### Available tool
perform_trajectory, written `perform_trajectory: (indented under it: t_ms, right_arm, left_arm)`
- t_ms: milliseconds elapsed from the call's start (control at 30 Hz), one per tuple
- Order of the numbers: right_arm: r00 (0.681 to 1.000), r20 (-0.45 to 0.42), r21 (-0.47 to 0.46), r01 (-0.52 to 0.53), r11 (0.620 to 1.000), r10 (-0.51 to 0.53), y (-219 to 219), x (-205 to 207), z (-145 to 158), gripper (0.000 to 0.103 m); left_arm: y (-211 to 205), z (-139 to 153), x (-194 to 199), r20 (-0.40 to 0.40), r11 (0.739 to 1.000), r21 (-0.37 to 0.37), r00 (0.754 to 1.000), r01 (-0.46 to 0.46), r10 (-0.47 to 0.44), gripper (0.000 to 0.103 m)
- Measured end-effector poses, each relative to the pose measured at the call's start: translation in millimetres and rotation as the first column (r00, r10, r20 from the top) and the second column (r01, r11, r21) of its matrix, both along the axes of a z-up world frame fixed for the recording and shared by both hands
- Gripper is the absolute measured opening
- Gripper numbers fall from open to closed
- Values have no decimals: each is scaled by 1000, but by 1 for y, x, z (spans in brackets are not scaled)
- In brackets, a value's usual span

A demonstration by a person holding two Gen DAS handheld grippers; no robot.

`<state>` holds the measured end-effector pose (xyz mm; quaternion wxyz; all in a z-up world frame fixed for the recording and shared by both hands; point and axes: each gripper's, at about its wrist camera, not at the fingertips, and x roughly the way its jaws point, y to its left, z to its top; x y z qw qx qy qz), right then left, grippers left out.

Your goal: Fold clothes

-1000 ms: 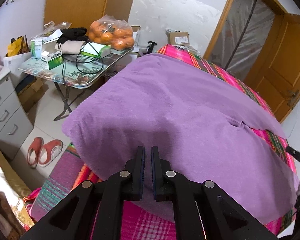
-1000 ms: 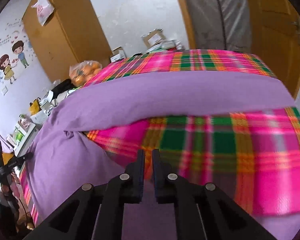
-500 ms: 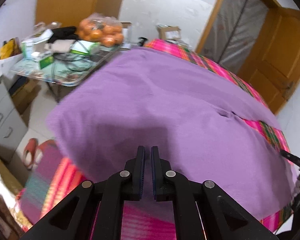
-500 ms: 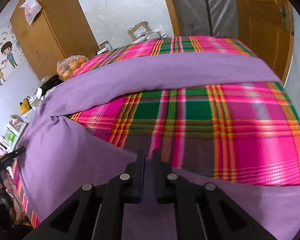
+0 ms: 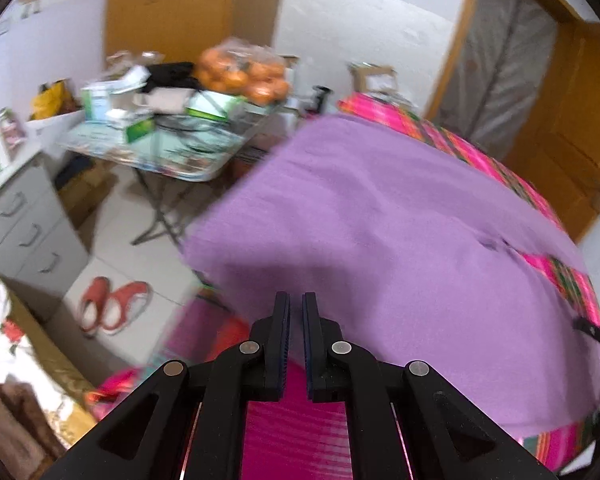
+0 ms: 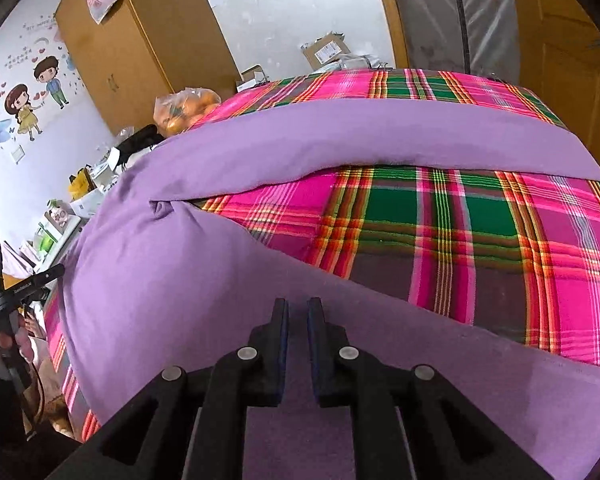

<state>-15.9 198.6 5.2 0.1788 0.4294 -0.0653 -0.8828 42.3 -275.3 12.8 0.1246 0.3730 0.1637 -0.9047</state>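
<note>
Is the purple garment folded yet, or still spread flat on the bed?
Spread, not folded: the purple garment lies open across the plaid bedcover.

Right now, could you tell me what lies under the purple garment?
The pink-and-green plaid blanket lies under the purple garment, showing between its two legs. What the blanket covers cannot be seen.

White walls enclose the room, with a tall wooden wardrobe (image 5: 188, 12) in the corner and a wooden door (image 5: 572, 128) on the right. A cluttered folding table (image 5: 160, 152) carries a bag of oranges (image 5: 244, 72) and boxes, beside a grey drawer unit (image 5: 24, 224). Red slippers (image 5: 112, 308) lie on the pale tiled floor (image 5: 140, 256), and cartoon stickers (image 6: 32, 96) decorate one wall.
</note>
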Motion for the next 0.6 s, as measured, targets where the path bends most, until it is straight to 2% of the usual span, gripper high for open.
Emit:
perform_trajectory:
  t_ms: [167, 233, 367, 600]
  right_arm:
    - [1000, 10, -5, -10, 1000, 10, -5, -1, -4, 11]
    - [1000, 9, -7, -15, 1000, 16, -8, -3, -3, 11]
    - [999, 8, -11, -35, 999, 35, -16, -6, -3, 11]
    - [999, 8, -14, -44, 999, 44, -18, -7, -4, 11]
  left_arm:
    - [-21, 3, 6, -17, 997, 32, 998, -63, 64, 6]
    - [-20, 1, 4, -13, 998, 37, 998, -56, 57, 6]
    - [-12, -11, -5, 22, 999, 43, 999, -29, 28, 18]
    - [-30, -12, -1, 11, 990, 84, 994, -113, 113, 22]
